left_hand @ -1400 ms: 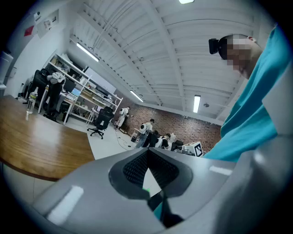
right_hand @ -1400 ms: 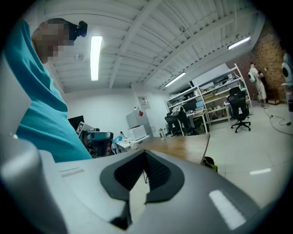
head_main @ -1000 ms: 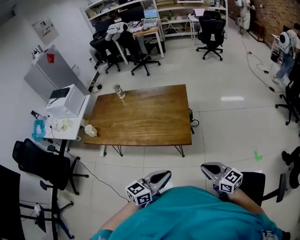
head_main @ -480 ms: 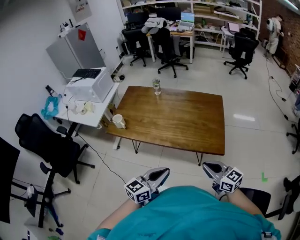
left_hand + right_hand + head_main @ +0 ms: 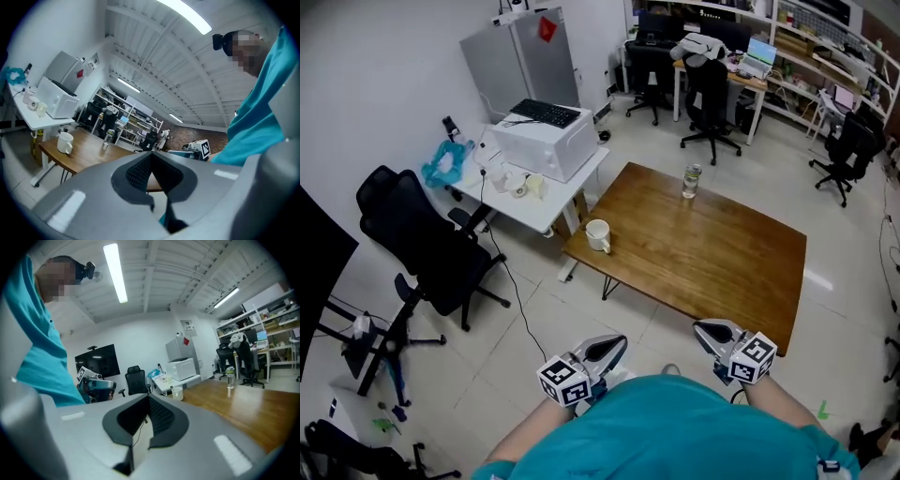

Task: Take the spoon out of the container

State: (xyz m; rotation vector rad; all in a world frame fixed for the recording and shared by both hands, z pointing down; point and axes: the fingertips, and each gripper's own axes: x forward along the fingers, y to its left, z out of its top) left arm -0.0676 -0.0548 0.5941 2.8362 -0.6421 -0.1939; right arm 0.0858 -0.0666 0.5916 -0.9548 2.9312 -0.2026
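Note:
A white mug point(image 5: 598, 234) stands at the near left corner of the wooden table point(image 5: 722, 267), and a clear glass jar point(image 5: 691, 180) stands near its far edge. I see no spoon; both are too small to show what they hold. My left gripper point(image 5: 607, 348) and right gripper point(image 5: 709, 331) are held close to the body, well short of the table, both shut with nothing between their jaws. The left gripper view shows the mug point(image 5: 64, 142) and jar point(image 5: 106, 145) beyond shut jaws; the right gripper view shows the mug point(image 5: 177, 393) and jar point(image 5: 229, 379).
A white side desk point(image 5: 539, 192) with a white box-shaped machine point(image 5: 546, 141) adjoins the table's left corner. A black office chair point(image 5: 431, 248) stands on the tiled floor to the left, with a cable point(image 5: 520, 305) trailing nearby. More chairs and shelves fill the back.
The head view has swung round: the table has shifted to the right and turned, and the side desk and black chair have come further into view. Both grippers stay shut by the body.

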